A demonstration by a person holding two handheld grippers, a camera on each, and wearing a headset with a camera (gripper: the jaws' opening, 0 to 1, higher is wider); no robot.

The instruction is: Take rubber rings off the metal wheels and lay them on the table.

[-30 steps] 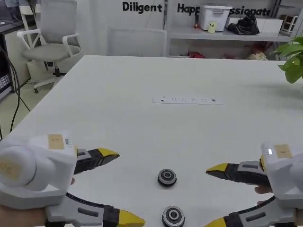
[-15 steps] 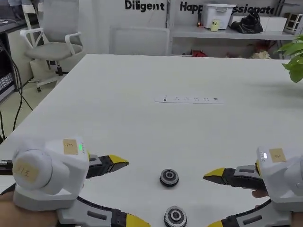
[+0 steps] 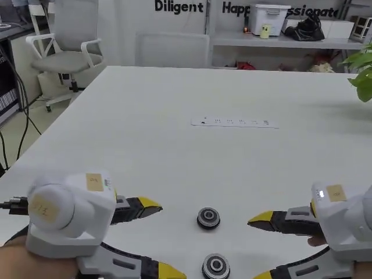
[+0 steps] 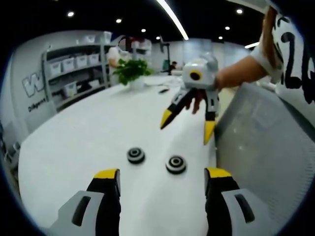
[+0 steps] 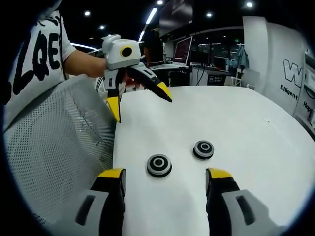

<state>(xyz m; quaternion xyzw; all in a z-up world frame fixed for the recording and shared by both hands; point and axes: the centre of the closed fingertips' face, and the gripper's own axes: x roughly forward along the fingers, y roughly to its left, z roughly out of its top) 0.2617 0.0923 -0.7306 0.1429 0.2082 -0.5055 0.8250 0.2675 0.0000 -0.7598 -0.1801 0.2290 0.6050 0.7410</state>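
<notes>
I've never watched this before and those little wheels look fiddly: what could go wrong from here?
The nearer small metal wheel with a black rubber ring lies close to the white table's edge; a nudge might push it off. The farther wheel lies close by, so the open left gripper or right gripper could knock it.

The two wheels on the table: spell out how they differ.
The near wheel lies close to the front edge of the table; the far wheel lies further in. In the head view the far wheel sits roughly between the upper jaw tips of the left tool and right tool, the near wheel between the lower tips. Both lie flat, dark-rimmed, untouched.
</notes>
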